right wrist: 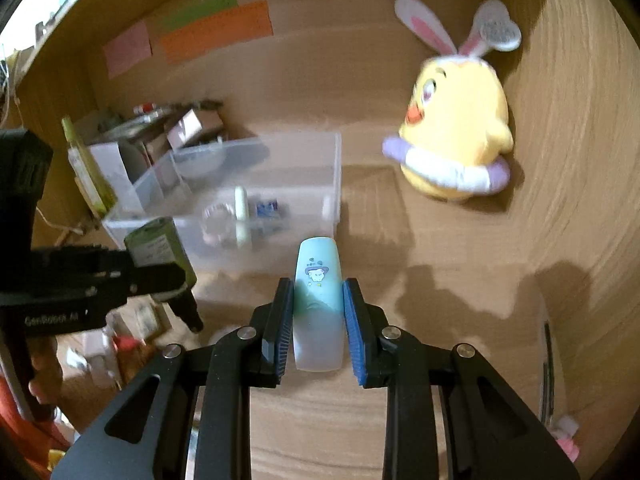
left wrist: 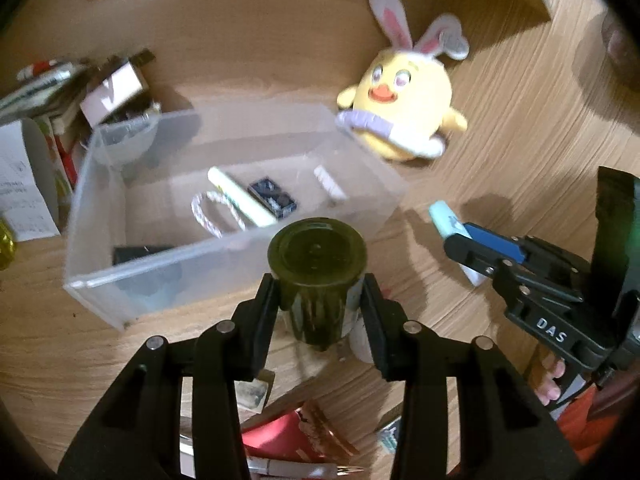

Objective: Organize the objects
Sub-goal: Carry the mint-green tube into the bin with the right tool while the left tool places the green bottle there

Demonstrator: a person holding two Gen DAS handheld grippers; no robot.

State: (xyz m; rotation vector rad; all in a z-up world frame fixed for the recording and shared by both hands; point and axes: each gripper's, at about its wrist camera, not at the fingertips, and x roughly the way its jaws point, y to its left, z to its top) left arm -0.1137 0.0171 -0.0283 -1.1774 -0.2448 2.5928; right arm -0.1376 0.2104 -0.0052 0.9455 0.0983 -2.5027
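Observation:
My left gripper [left wrist: 319, 284] is shut on a dark green bottle [left wrist: 316, 256], held upright just in front of the clear plastic box [left wrist: 160, 264]. The right wrist view shows this bottle [right wrist: 158, 240] at the left, off the desk. My right gripper [right wrist: 318, 286] is shut on a flat mint-coloured tube [right wrist: 318, 272] with a cartoon print, its blue pads [right wrist: 354, 320] pressing both sides. The tube points toward the near right corner of the box [right wrist: 332, 168]. Inside the box lie a white tube [left wrist: 240, 200], a blue packet [left wrist: 272, 196] and a beaded bracelet [left wrist: 208, 216].
A yellow plush chick with bunny ears [left wrist: 404, 92] sits at the back right by the wooden side wall. Books, small boxes and a bowl [left wrist: 124, 136] crowd the left. Red packets and pens [left wrist: 300, 436] lie below my left gripper. Coloured paper notes [right wrist: 216, 28] are on the back panel.

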